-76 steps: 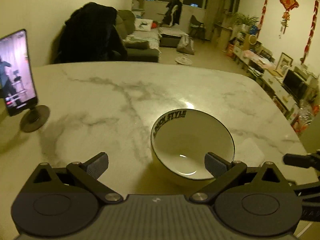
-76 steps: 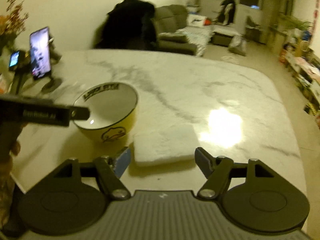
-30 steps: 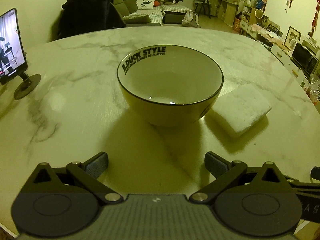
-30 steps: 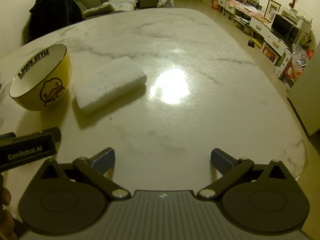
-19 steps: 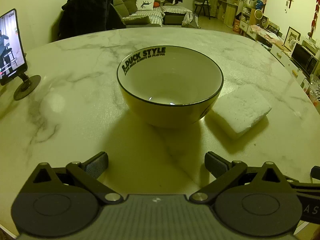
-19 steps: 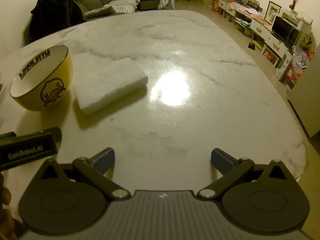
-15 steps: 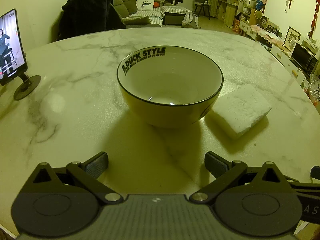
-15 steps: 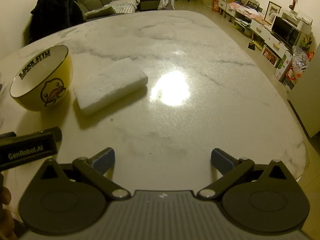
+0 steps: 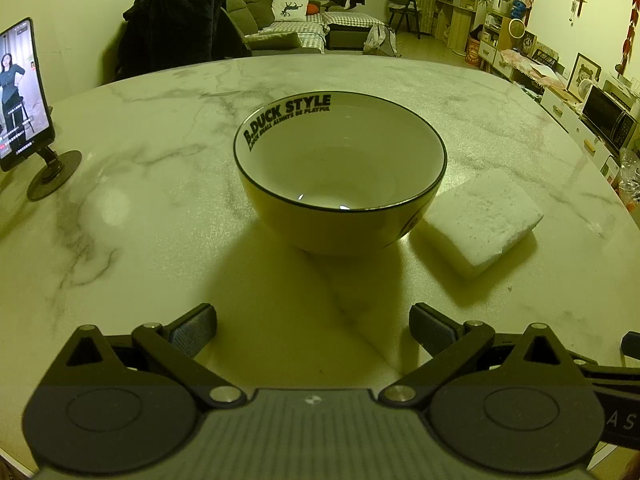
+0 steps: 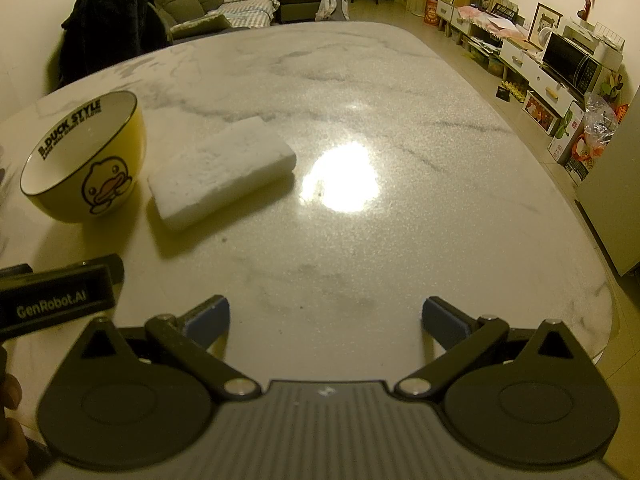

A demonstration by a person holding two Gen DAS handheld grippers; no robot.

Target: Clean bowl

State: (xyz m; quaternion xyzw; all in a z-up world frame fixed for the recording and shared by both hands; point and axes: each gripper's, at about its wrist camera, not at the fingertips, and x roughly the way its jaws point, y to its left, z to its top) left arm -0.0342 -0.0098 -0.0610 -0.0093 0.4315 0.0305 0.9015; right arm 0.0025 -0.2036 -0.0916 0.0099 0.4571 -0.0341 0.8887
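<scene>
Both grippers stood wide open with nothing between their fingers. My left gripper point(image 9: 312, 326) hung low over the near edge of the table point(image 9: 160, 128), its jaws spread and pointed straight at the bowl point(image 9: 340, 172). My right gripper point(image 10: 324, 318) hung over bare marble further right, jaws equally spread, with the left unit's black body visible at its left side.

I saw the bowl upright on the table, well ahead of the left fingertips and not touched by them. Its inside was white with a dark rim line and the lettering "B.DUCK STYLE"; its outside was yellow with a duck face, seen from the right wrist camera point(image 10: 86, 160). I saw a white sponge point(image 9: 480, 220) lying flat just right of the bowl; I could not tell whether they touched.

Further out, a phone point(image 9: 20, 92) on a round stand stood at the table's left edge, screen lit.
</scene>
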